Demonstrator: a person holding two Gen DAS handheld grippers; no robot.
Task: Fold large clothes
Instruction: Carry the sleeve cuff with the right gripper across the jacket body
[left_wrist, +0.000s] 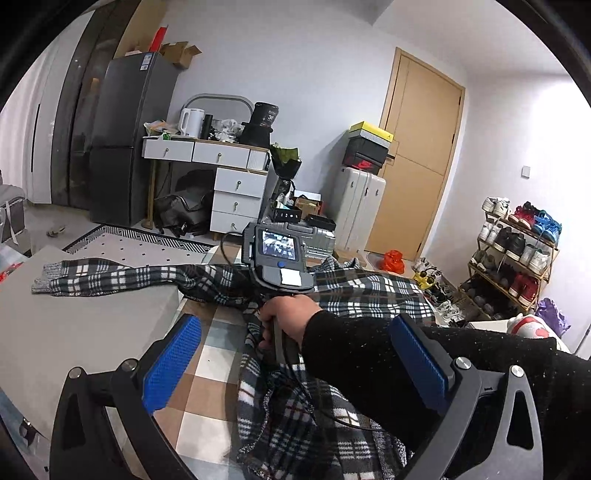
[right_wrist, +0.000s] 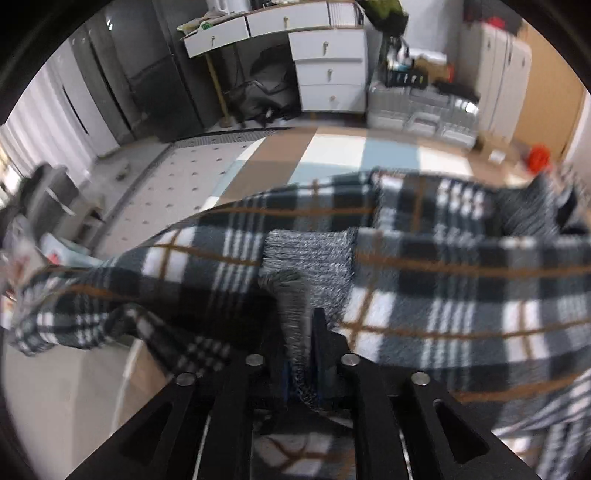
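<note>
Fabric lies ahead of both tools: one black, white and brown plaid fleece garment sprawls over the chequered brown, white and pale-blue tablecloth. Ahead and to the left of the left gripper, one plaid sleeve with a grey knit cuff stretches onto a plain grey surface, whose bare area runs toward the left pad. That gripper's two blue pads stand wide apart, holding nothing; between them passes the person's right hand on the other tool's handle. The right gripper is clamped onto a grey ribbed knit edge of the garment, with plaid draping to both sides. Beyond lies bare tablecloth up to its far edge.
</note>
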